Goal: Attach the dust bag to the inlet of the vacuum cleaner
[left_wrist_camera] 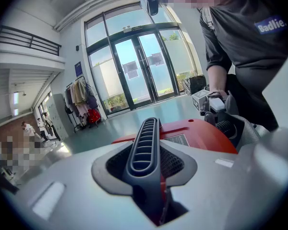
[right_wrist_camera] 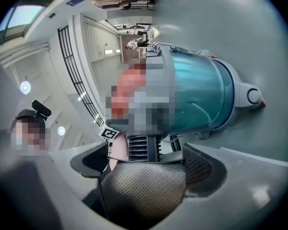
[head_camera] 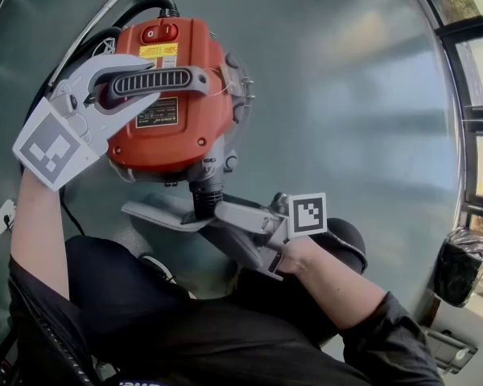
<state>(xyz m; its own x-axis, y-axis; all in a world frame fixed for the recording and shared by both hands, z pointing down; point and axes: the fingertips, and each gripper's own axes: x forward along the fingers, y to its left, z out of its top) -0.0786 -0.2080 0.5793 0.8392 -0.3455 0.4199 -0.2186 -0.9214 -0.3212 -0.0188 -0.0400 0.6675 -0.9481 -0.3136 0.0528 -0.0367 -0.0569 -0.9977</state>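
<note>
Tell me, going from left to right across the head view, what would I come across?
left gripper's marker cube → red vacuum cleaner → right gripper's marker cube → black bin

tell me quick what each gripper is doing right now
Left tongs: closed on the black handle of the vacuum cleaner.
Right tongs: closed on the grey mesh dust bag.
</note>
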